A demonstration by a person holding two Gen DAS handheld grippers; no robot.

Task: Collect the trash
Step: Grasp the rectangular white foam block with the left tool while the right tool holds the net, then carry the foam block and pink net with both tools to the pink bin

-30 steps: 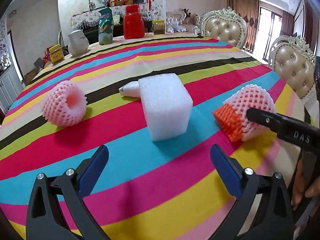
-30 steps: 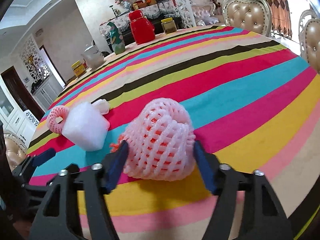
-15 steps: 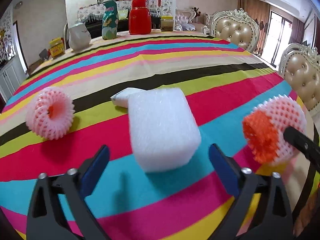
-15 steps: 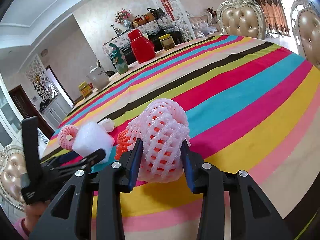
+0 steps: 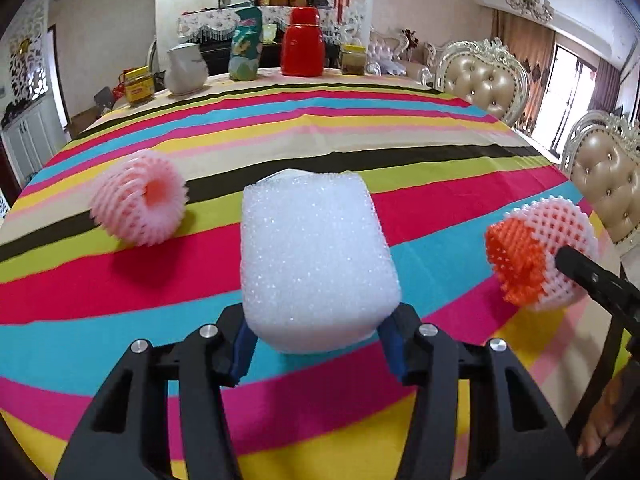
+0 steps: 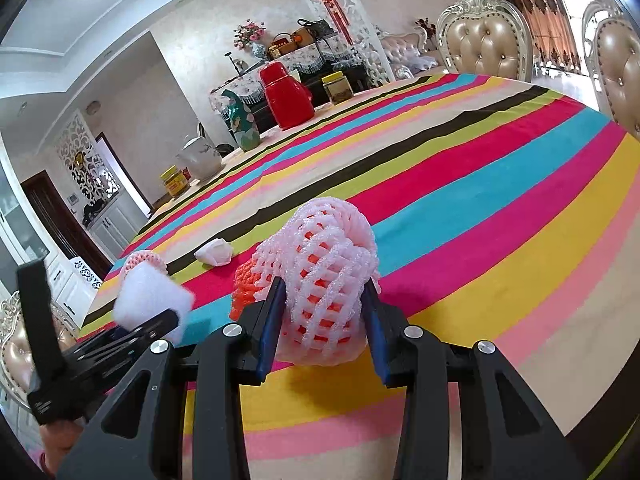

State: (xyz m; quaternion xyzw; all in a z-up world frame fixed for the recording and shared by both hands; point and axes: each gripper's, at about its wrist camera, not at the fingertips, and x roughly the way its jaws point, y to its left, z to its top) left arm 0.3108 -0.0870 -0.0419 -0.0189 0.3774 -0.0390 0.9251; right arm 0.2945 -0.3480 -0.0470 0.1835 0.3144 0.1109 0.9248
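While the left gripper (image 5: 318, 342) has just closed onto the foam block (image 5: 316, 256), the right gripper (image 6: 322, 322) pinches the net sleeve (image 6: 324, 276).

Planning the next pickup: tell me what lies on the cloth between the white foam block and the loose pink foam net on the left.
Nothing: in the left wrist view, only bare striped tablecloth lies between the white foam block and the pink foam net.

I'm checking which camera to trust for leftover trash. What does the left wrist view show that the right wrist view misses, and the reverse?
Only the left wrist view shows the open hollow of the pink net ring. Only the right wrist view shows the crumpled white wrapper whole; the white foam block nearly hides it in the left view. Both show the block in the left tool and the pink-and-orange net in the right tool.
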